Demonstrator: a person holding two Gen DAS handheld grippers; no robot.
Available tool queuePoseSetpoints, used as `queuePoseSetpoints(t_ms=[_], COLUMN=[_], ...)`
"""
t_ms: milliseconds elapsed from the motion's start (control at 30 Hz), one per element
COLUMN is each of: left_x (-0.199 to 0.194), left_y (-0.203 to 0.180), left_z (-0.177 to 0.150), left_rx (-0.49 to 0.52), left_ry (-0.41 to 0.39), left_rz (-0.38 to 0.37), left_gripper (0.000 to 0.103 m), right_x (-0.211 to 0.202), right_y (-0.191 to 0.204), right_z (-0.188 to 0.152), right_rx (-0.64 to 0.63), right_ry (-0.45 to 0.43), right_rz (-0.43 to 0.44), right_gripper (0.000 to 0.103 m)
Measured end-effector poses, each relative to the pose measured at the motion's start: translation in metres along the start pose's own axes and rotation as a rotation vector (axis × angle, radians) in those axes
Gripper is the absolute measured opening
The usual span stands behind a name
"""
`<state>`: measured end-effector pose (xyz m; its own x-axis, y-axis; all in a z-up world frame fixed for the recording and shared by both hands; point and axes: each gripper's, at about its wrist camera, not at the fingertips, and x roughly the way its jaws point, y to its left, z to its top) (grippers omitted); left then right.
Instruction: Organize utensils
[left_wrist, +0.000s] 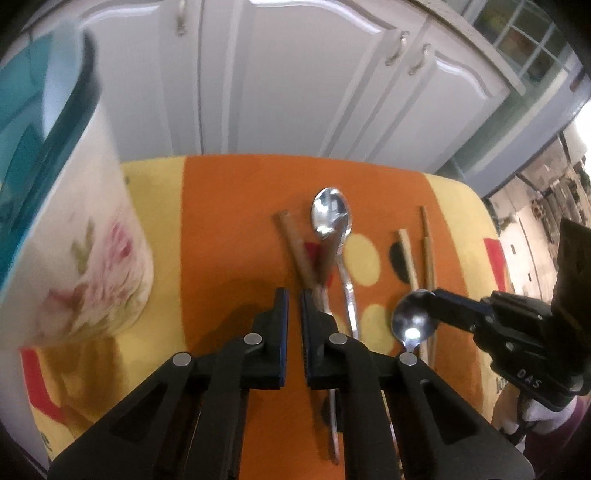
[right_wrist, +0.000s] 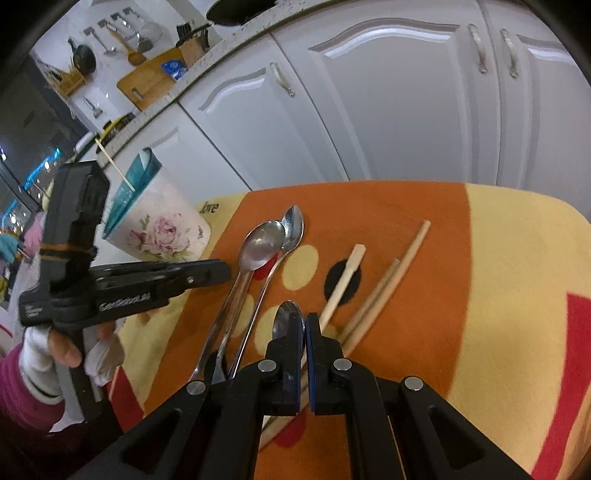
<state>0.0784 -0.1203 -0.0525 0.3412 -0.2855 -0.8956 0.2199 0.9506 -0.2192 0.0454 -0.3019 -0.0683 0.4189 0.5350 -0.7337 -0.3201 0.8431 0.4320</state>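
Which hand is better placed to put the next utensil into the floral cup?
Probably the right: the right gripper is already shut on a small spoon. The left gripper sits nearer the floral cup, but its jaws look closed on nothing.

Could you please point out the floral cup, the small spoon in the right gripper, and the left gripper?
floral cup (right_wrist: 162, 232): right wrist view, rose print on its side.
small spoon (left_wrist: 412, 321): left wrist view, bowl.
left gripper (right_wrist: 221, 272): right wrist view, fingertips.
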Motion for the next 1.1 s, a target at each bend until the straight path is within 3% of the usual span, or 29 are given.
queuePoseSetpoints(t_ms=[133,167,200,267,400,533,600,767,967,1100], left_x=[-0.007,-0.012,-0.017,-0.025,-0.023,-0.004,0.006,0.024,0.012,-0.018], left_y=[0.000,-0.002,-0.005,-0.008,-0.025,-0.034,-0.035,-0.036,-0.028,-0.024], left_z=[-0.001,0.000,0.002,0.002,0.012,0.025,0.031,0.043,0.037,0.030], left_rx=[-0.002,-0.001,0.004,0.020,0.074,0.109,0.104,0.124,0.106,0.054], left_ry=[-0.012,-0.023,-0.039,-0.062,-0.077,-0.040,-0.023,-0.005,-0.021,-0.061], left_rz=[-0.013,-0.027,-0.040,-0.047,-0.030,0.013,0.024,0.079,0.059,-0.019], left_gripper=[0.005,0.010,0.015,0.045,0.045,0.045,0.044,0.007,0.002,0.002], right_x=[0.013,0.014,0.014,0.014,0.013,0.014,0.016,0.019,0.015,-0.005], right_y=[-0.002,-0.003,-0.003,-0.003,-0.004,-0.007,-0.009,-0.013,-0.012,-0.007], right_z=[0.006,0.008,0.009,0.010,0.009,0.010,0.011,0.015,0.011,0.005], right_rx=[-0.001,0.004,0.003,0.000,0.000,-0.007,-0.012,-0.034,-0.034,-0.020], right_ry=[0.027,0.030,0.029,0.030,0.036,0.051,0.063,0.090,0.051,-0.005], right_rz=[-0.031,-0.032,-0.032,-0.033,-0.025,-0.005,0.013,0.042,0.021,0.014], right_gripper=[0.002,0.002,0.002,0.002,0.002,0.002,0.002,0.002,0.002,0.002])
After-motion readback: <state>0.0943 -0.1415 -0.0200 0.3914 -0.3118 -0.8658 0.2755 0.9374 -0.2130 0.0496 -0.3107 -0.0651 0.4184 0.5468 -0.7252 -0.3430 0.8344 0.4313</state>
